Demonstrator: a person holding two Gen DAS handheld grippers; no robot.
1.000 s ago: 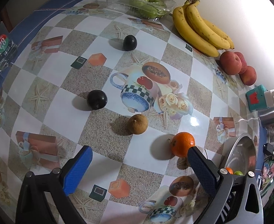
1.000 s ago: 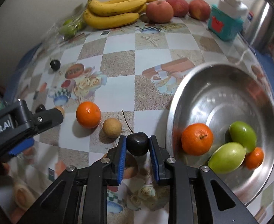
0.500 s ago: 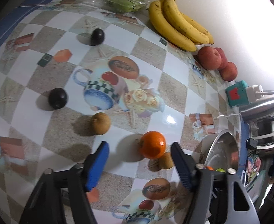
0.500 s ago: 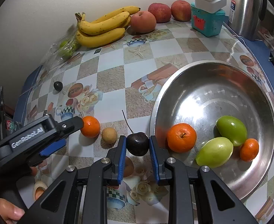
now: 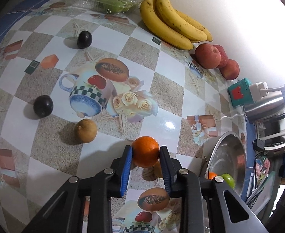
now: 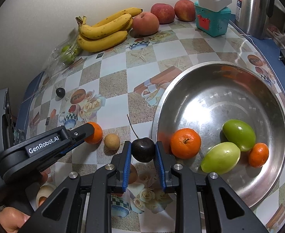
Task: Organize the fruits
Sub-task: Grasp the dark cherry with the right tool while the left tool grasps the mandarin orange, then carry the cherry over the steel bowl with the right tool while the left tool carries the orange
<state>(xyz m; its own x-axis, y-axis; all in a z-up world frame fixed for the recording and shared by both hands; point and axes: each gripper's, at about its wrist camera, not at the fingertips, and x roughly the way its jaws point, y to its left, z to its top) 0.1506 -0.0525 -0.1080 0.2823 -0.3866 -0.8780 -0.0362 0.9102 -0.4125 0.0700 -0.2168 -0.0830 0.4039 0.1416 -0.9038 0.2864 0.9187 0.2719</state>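
- Steel bowl at the right end of the table: rigid and slick inside, likely to let round fruit roll; already holding an orange, two green fruits and a small orange one.
- Orange on the table, between the blue pads of the left gripper: fingers closing, pads touching both flanks at the widest part. Probably firm under a slightly yielding peel and light enough for a pinch across the middle (a grip above the middle might squeeze it out).
- Dark cherry pinched in the right gripper, just beside the bowl's rim: small, glossy, likely slippery and easily bruised; best held lightly across the body, not by the thin stem sticking up.
- Left wrist view only: two more dark fruits and a tan round fruit loose on the table, bowl seen edge-on.
- Right wrist view only: the bowl's contents, the left gripper from the side at the orange, a hand below it (only one dark fruit visible here).
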